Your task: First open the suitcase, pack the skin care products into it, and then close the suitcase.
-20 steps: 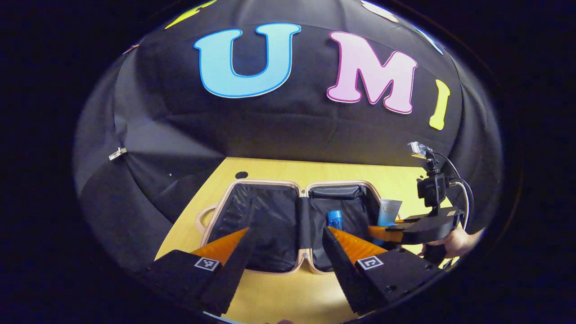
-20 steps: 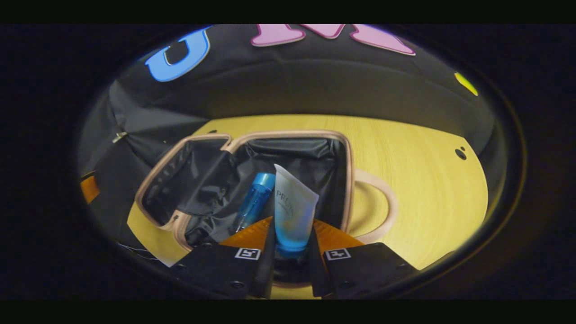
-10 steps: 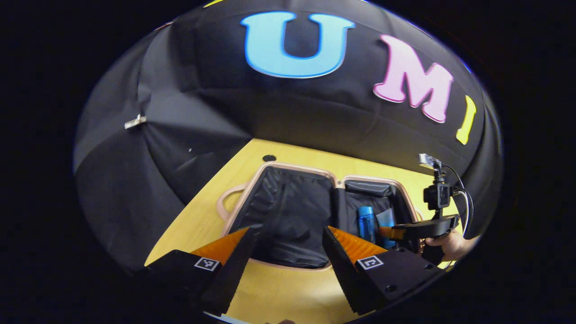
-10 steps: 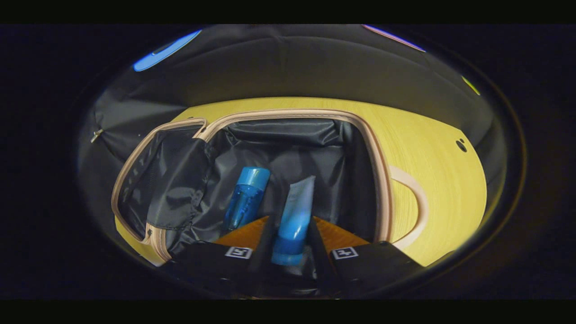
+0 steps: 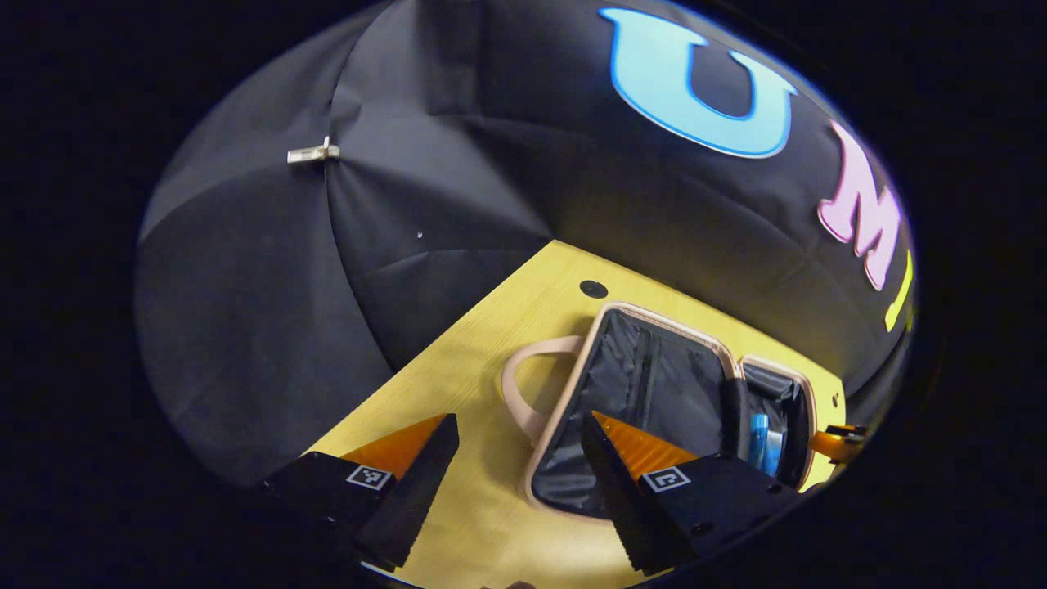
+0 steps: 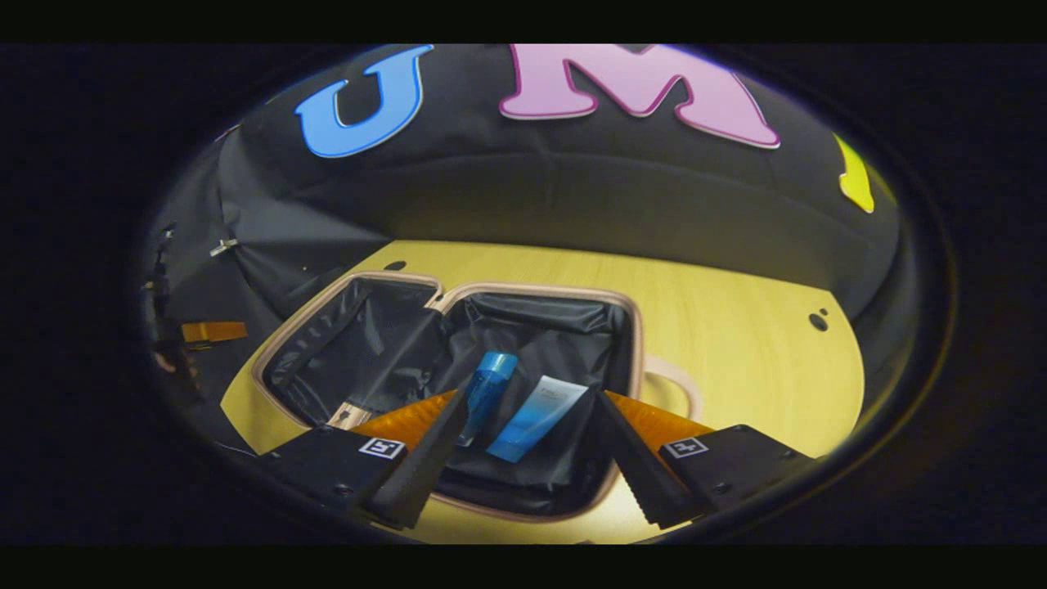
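With tube point(image 6: 536, 416) and bottle point(image 6: 487, 391) loose between my spread right fingers point(image 6: 523, 458) | left fingers point(image 5: 517, 458) apart, empty | risk: suitcase point(image 6: 626, 327) lid pinches them when closing.

I'm holding the left gripper point(image 5: 517, 425) with its jaws spread wide and nothing between them — it's hovering over the yellow table point(image 5: 458, 360). The suitcase point(image 5: 646, 384) is lying open ahead, its pale handle point(image 5: 517, 391) pointing toward me. A blue bottle point(image 5: 759, 433) is resting in the far half — beyond it, an orange tip of the right gripper point(image 5: 836, 442) is showing.
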